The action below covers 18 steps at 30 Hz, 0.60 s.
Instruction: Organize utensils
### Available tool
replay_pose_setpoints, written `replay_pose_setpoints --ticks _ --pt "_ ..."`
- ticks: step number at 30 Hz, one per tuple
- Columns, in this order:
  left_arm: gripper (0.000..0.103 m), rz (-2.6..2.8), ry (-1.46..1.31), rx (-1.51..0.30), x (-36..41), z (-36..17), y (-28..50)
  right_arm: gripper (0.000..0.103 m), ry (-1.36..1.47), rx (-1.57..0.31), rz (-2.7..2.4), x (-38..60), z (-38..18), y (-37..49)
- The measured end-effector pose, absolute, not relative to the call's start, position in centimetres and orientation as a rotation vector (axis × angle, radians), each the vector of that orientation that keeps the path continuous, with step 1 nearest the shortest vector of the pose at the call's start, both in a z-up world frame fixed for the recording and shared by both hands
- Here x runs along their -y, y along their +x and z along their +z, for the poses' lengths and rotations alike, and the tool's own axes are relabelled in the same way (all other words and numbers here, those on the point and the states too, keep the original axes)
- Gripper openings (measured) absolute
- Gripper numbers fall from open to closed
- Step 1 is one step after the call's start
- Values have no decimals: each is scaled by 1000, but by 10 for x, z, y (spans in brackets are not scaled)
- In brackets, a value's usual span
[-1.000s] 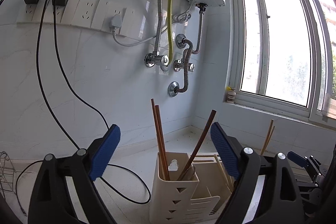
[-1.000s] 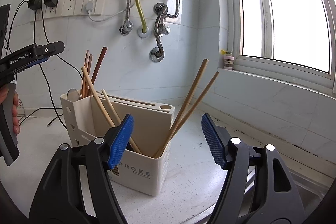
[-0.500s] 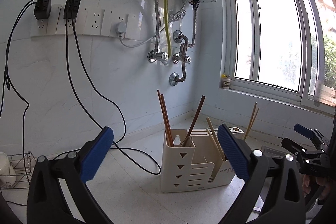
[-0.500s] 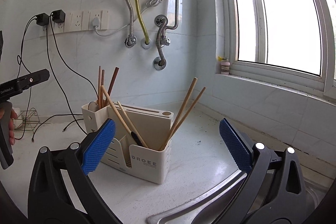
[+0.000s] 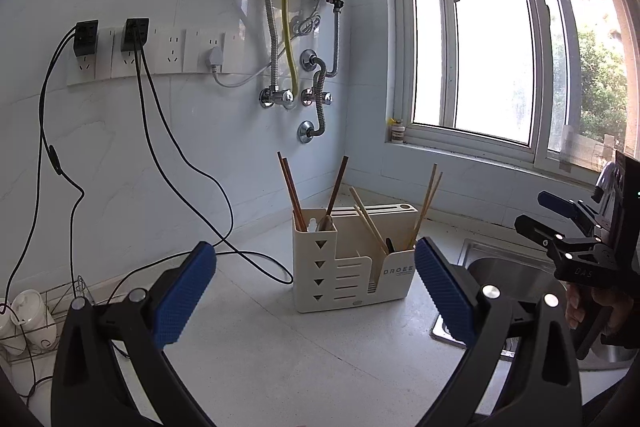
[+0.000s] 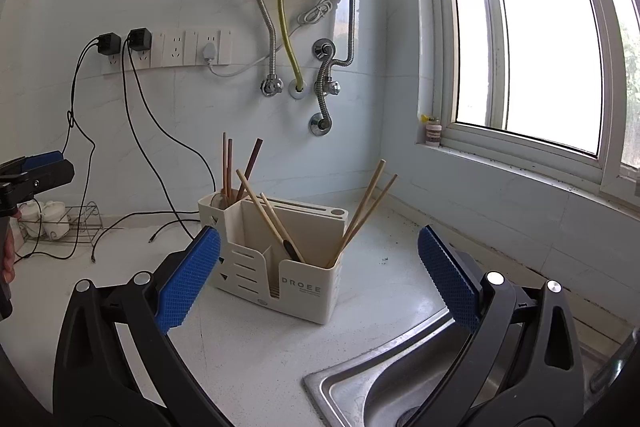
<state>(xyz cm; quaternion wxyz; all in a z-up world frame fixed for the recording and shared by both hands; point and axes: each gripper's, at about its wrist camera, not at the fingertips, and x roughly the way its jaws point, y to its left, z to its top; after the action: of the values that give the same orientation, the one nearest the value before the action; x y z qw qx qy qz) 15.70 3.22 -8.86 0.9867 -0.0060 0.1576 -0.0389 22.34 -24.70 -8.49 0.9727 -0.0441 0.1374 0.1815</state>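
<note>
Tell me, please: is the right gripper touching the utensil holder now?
Apart. In the right wrist view the right gripper has open, empty jaws, and bare countertop shows between its right pad and the utensil holder.

We count one cream utensil holder (image 6: 276,263) on the counter (image 6: 248,343), three dark brown chopsticks (image 6: 229,167) in its back compartment, four pale wooden chopsticks (image 6: 362,211) in its front one, two black adapters (image 6: 124,41) and one white plug (image 6: 209,51).

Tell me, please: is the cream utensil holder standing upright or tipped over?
Upright. The utensil holder rests flat on the counter, and the chopsticks lean inside its compartments.
</note>
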Motion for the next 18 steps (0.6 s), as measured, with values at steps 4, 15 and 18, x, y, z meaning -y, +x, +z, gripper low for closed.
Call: replay_pose_setpoints --ticks 4,15,18 --pt "98 -96 4 -317 -24 -79 137 95 -110 -276 379 250 -75 199" --pt "98 -108 13 -381 -22 -58 97 95 -126 -341 374 263 -50 147" --pt "98 -79 80 -398 -18 -56 89 95 -134 -353 386 265 -37 135"
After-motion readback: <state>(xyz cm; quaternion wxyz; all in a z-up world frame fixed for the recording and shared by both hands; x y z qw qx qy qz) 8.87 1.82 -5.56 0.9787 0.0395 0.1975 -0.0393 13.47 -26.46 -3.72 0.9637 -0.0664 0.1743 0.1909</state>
